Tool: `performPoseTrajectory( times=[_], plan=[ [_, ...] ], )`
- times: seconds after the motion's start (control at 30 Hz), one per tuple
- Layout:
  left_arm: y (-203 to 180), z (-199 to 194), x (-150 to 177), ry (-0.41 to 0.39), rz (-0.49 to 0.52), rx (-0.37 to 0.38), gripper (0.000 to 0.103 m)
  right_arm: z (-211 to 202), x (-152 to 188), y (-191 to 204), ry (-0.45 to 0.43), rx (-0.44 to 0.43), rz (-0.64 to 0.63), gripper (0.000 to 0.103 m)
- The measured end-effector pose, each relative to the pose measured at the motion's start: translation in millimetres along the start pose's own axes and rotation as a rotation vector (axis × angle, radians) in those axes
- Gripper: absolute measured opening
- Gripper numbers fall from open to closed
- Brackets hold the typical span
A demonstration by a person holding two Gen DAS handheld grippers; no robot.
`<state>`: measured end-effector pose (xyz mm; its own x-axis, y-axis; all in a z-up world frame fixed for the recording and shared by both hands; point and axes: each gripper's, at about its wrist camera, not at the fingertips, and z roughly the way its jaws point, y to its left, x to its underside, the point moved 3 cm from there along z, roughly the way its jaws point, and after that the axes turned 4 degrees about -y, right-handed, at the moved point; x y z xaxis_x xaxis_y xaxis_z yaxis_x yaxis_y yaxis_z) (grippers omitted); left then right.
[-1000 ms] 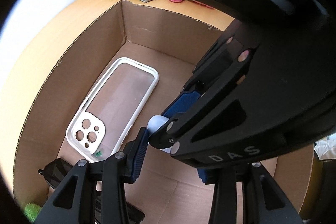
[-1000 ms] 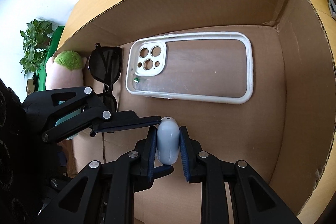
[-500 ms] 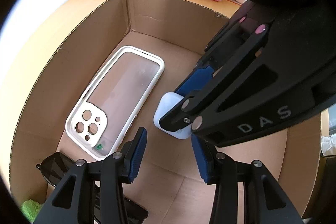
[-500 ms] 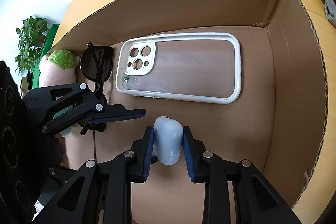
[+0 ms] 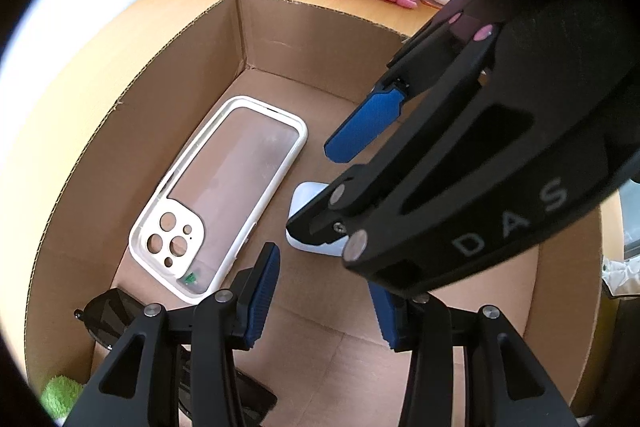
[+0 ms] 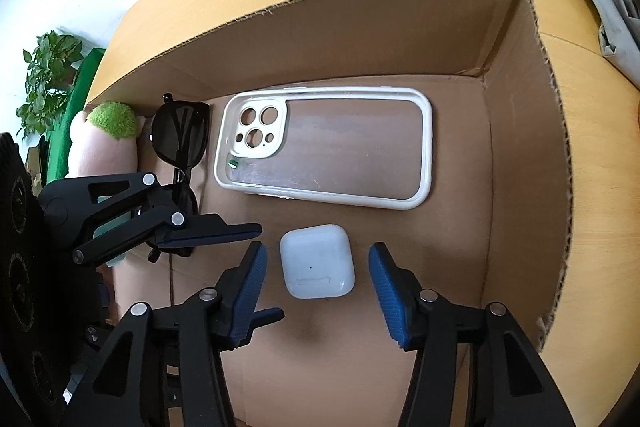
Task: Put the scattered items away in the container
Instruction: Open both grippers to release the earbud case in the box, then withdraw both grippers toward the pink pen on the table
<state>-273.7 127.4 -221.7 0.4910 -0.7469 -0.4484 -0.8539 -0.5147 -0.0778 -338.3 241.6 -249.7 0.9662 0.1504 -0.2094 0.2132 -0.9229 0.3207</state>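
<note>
While tool (image 6: pixel 314 287) opens, earbud case (image 6: pixel 317 261) between.

Both wrist views looked steeply down into cardboard box (image 6: pixel 528 147), close above floor. Left view faced from end by sunglasses (image 5: pixel 108 319); right view from long side. Shared: phone case (image 5: pixel 216 195), earbud case (image 6: pixel 316 261).

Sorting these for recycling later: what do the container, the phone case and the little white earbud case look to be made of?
The container looks like brown corrugated cardboard, matte; its cut top edge shows the fluting. The phone case seems plastic: a clear, slightly scuffed back showing the cardboard through it, with an off-white, probably rubbery rim. The earbud case looks like smooth, glossy white hard plastic with rounded corners.
</note>
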Motion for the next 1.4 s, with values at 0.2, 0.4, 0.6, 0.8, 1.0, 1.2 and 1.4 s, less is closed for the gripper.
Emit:
performPoseTrajectory(
  times=[0.2,0.4,0.6,0.8,1.0,1.2,1.4],
  plan=[
    [-5,-34,2,-0.029,-0.011,-0.027,0.048,-27,4,4,-0.041,0.021,-0.014,0.076],
    [-5,-112,21,-0.141,-0.145,-0.099,0.062,-75,24,23,-0.112,0.042,-0.057,0.092],
    [-37,-183,50,-0.238,-0.310,-0.172,0.064,-123,68,56,-0.157,0.035,-0.109,0.093],
    [-77,-229,87,-0.258,-0.468,-0.268,0.073,-168,119,83,-0.185,0.040,-0.162,0.093],
    [-112,-252,126,-0.291,-0.631,-0.306,0.073,-197,173,113,-0.230,0.003,-0.283,0.095],
    [-128,-235,177,-0.231,-0.821,-0.297,0.073,-168,245,133,-0.171,-0.036,-0.483,0.095],
    [-127,-202,219,-0.180,-1.022,-0.206,0.073,-123,293,148,-0.140,-0.073,-0.616,0.095]
  ],
)
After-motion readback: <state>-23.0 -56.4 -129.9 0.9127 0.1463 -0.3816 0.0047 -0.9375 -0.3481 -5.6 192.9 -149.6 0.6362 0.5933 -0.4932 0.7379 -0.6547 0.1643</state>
